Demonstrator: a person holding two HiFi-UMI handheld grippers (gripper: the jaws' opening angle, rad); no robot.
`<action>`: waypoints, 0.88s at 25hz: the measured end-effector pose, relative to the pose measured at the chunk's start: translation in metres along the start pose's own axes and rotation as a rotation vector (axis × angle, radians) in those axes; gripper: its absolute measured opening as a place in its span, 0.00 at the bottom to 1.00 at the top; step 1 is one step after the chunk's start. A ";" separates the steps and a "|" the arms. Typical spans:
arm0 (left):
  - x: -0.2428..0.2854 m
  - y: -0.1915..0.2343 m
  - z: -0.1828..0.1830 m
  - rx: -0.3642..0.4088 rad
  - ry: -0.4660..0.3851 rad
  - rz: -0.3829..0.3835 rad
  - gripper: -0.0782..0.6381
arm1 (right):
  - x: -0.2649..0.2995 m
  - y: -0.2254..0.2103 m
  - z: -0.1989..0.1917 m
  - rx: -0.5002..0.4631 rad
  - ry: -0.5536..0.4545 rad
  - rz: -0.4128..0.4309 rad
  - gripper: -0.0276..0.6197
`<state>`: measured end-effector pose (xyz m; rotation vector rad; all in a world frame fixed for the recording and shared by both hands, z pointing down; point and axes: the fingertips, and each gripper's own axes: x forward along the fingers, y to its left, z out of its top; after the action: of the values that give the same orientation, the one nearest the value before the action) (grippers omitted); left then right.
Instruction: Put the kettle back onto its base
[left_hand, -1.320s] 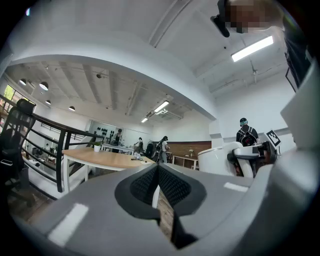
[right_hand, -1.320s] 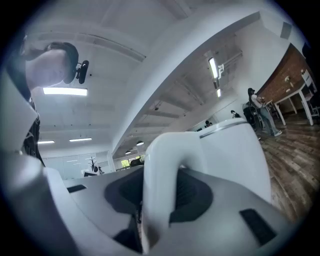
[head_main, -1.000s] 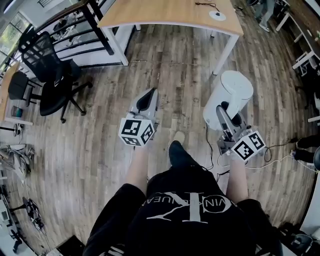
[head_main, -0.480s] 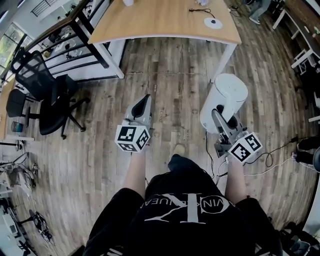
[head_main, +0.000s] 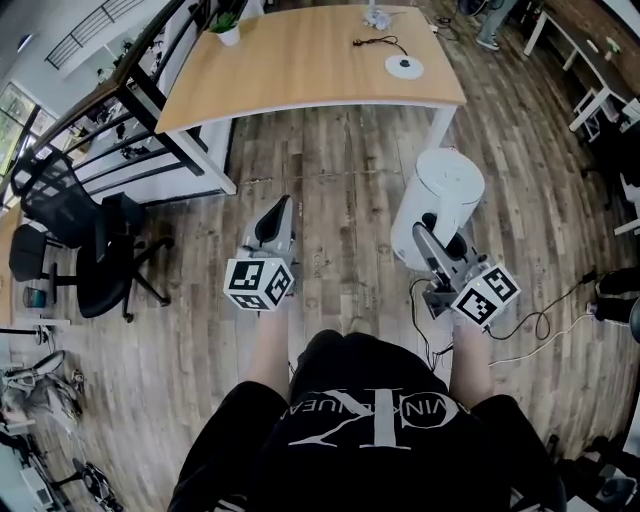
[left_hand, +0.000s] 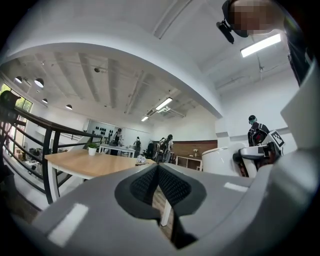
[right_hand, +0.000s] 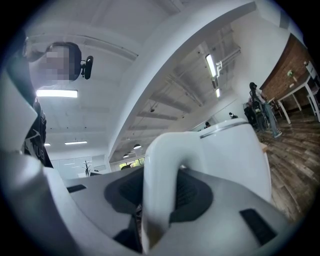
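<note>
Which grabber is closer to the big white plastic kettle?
Right. The right gripper is clamped on the handle of the big white plastic kettle, so it touches it. The left gripper, jaws together and empty, is off to the kettle's left, apart from it.

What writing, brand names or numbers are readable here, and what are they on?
"UEA" and "VIN": pale letters, as they appear from above, on the person's black shirt, either side of a large emblem; the rest is hidden.
Marker cubes: black-and-white patterns only, no letters.
Kettle: no readable label.
Elsewhere: nothing legible.
</note>
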<state>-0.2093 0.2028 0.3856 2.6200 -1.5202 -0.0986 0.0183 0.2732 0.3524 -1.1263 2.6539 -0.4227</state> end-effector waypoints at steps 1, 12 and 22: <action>0.004 0.000 0.000 -0.003 0.001 -0.004 0.12 | 0.000 -0.002 0.002 0.002 -0.001 0.000 0.25; 0.048 0.004 -0.008 -0.008 0.045 -0.054 0.12 | 0.009 -0.041 0.016 0.009 -0.020 -0.070 0.25; 0.134 0.023 -0.012 -0.040 0.031 -0.097 0.12 | 0.044 -0.097 0.031 0.019 -0.017 -0.094 0.25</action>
<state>-0.1610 0.0757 0.4002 2.6509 -1.3667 -0.0942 0.0626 0.1715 0.3528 -1.2473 2.5846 -0.4522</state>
